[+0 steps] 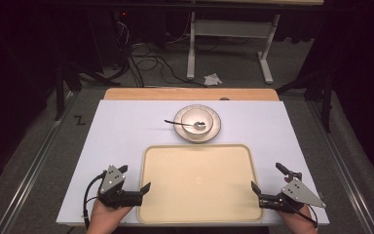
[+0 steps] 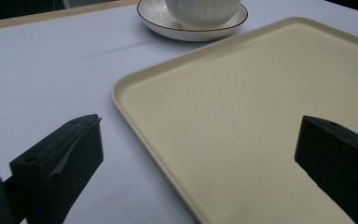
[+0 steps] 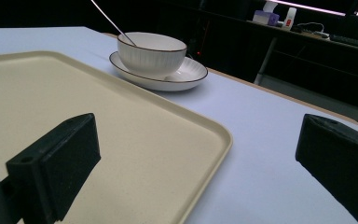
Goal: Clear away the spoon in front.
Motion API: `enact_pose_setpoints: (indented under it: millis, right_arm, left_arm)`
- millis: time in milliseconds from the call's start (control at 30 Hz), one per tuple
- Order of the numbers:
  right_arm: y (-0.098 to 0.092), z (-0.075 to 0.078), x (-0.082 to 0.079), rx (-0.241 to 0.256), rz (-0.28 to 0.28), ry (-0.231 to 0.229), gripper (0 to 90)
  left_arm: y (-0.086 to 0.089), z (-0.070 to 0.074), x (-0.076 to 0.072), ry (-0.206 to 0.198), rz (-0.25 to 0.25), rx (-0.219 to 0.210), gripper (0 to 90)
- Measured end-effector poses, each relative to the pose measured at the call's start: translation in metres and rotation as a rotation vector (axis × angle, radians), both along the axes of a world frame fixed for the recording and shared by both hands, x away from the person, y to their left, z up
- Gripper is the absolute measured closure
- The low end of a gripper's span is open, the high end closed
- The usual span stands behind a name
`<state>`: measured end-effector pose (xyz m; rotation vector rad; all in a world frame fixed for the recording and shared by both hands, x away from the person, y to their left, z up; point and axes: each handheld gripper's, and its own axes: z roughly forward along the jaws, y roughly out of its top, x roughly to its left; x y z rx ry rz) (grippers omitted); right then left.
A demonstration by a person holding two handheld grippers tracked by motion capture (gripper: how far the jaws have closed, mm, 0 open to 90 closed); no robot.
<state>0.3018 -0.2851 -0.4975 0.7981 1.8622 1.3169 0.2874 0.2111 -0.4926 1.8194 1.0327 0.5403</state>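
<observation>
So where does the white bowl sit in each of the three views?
High view: the bowl sits upper centre on its plate, beyond the tray.
Left gripper view: at the top edge, cut off, right of centre.
Right gripper view: upper centre-left, with the spoon handle sticking out.
Shared landmark: the tray's far rim, just in front of the plate.

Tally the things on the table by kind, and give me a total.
Tray: 1
Plate: 1
Bowl: 1
Spoon: 1
Total: 4
</observation>
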Motion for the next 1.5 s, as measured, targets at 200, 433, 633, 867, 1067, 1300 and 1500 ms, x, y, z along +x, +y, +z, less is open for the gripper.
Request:
enact_pose_setpoints:
  millis: [200, 433, 633, 867, 1067, 1300, 1500]
  right_arm:
    - [0.0, 0.0, 0.0, -0.007, 0.004, 0.0, 0.5]
    - [0.0, 0.0, 0.0, -0.005, 0.0, -0.001, 0.5]
    - [0.0, 0.0, 0.0, -0.01, -0.003, 0.004, 0.5]
    - [0.0, -0.001, 0.0, -0.012, -0.002, 0.004, 0.5]
    - [0.0, -0.001, 0.0, -0.015, -0.002, 0.004, 0.5]
    - [0.0, -0.001, -0.001, -0.013, -0.008, 0.003, 0.5]
    - [0.0, -0.001, -0.001, -0.013, -0.005, 0.002, 0.5]
  left_arm:
    - [0.001, 0.0, 0.0, 0.0, 0.005, -0.006, 1.7]
    - [0.0, 0.007, -0.002, -0.017, -0.003, -0.024, 1.7]
    - [-0.006, 0.016, -0.001, -0.045, -0.013, -0.021, 2.3]
    - [-0.006, 0.023, 0.01, -0.053, -0.016, -0.026, 3.2]
    - [-0.004, 0.028, 0.021, -0.04, -0.016, -0.039, 3.6]
    - [-0.002, 0.032, 0.034, -0.032, -0.002, -0.063, 4.1]
    - [-0.004, 0.034, 0.043, -0.031, 0.007, -0.073, 6.7]
